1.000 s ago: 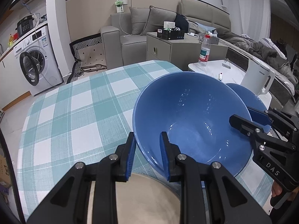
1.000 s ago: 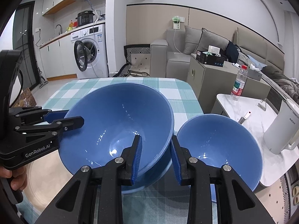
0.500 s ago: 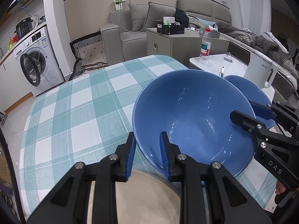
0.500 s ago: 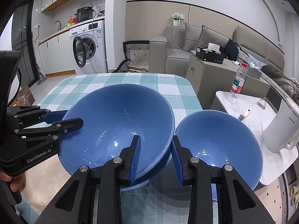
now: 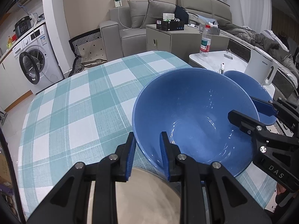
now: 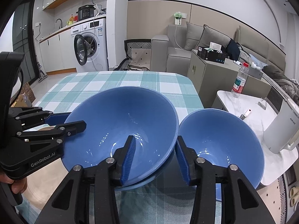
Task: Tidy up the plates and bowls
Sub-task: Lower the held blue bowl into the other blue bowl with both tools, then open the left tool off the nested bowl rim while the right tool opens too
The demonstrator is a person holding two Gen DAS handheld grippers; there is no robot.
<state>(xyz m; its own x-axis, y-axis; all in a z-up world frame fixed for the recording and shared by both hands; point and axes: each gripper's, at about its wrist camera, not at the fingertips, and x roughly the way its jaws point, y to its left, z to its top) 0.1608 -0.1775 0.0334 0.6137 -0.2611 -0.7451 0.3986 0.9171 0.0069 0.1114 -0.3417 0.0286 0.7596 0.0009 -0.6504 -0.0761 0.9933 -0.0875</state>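
Left gripper [image 5: 146, 154] is clamped on the near rim of the large blue bowl [image 5: 194, 115], one finger inside and one outside, while the right gripper [image 6: 155, 158] straddles the opposite rim with its jaws opening, pads clear of the wall. That bowl sits on the teal checked tablecloth [image 5: 78, 112], touching the small blue bowl [image 6: 220, 140]. A beige plate [image 5: 145, 197] lies below the left gripper.

Large bowl [image 6: 121, 130] on the counter [image 6: 112, 82] near its right edge; small bowl [image 6: 220, 141] just right of it at that edge. Side table [image 6: 252, 112] beyond the edge carries a kettle [image 6: 280, 130] and bottle [image 6: 240, 81].
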